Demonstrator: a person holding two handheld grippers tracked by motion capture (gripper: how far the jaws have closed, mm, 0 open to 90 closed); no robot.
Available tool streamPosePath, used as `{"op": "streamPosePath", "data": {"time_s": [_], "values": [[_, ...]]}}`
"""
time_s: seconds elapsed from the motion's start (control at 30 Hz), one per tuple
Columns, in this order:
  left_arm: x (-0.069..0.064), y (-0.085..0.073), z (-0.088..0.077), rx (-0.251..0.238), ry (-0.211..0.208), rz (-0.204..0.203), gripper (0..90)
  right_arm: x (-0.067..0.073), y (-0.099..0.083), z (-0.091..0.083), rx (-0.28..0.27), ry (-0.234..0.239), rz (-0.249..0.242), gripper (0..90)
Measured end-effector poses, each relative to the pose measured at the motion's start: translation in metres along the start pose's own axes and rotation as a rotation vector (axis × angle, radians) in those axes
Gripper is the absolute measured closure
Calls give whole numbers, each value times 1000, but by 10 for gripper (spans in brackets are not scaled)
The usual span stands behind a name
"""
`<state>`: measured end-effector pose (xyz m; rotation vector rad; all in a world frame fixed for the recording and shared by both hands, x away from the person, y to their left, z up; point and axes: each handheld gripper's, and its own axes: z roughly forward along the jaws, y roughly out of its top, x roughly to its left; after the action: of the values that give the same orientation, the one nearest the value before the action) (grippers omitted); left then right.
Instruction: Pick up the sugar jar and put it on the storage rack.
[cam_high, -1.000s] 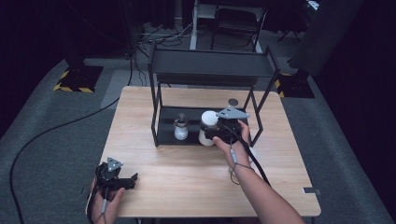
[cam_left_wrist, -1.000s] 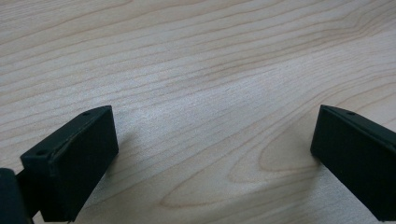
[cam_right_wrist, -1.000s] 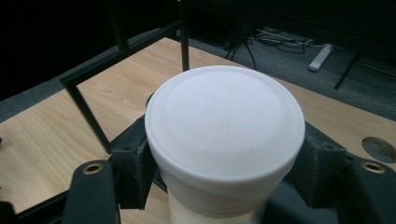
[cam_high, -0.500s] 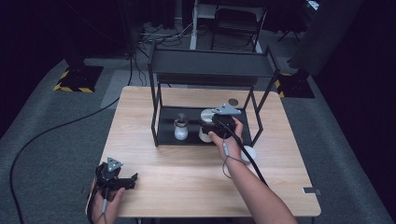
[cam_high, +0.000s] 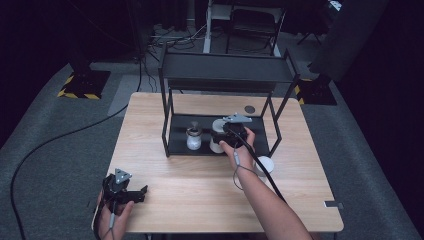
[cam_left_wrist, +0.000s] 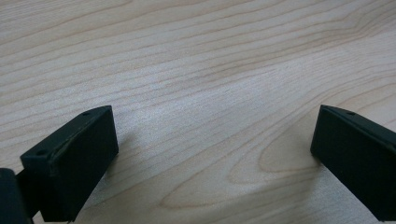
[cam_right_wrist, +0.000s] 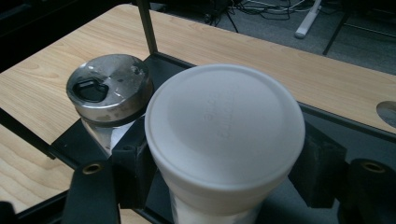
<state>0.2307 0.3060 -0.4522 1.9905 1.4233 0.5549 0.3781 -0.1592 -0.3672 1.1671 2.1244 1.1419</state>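
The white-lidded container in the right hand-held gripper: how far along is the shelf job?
Done: the shaker jar stands on the rack's lower shelf. In hand: right hand-held gripper clamps the white-lidded container there. Left: another white container waits on the table.

Rack (cam_high: 227, 72) at table (cam_high: 165, 115) rear, jar (cam_high: 193, 138) left of cup (cam_high: 218, 131) on its lower shelf, lid (cam_high: 264, 165) right of rack's front.

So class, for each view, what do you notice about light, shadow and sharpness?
High view: the table is lit and the room around it dark. Left gripper view: soft shadows beside each jaw, and the wood grain blurs towards the top. Right gripper view: the white lid is evenly lit, and glare streaks the metal cap.
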Motion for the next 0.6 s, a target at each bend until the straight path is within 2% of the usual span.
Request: {"op": "streamPosePath", "data": {"time_s": [0.17, 0.37, 0.47, 0.6], "values": [[0, 0, 0, -1, 0, 0, 3, -2, 0, 2, 4, 0, 20, 334], [0, 0, 1, -2, 1, -2, 3, -3, 1, 3, 9, 1, 20, 327], [0, 0, 1, -2, 1, -2, 3, -7, 1, 0, 0, 23, 65, 217], [0, 0, 1, -2, 1, -2, 3, -7, 2, -13, -10, 24, 65, 157]]}}
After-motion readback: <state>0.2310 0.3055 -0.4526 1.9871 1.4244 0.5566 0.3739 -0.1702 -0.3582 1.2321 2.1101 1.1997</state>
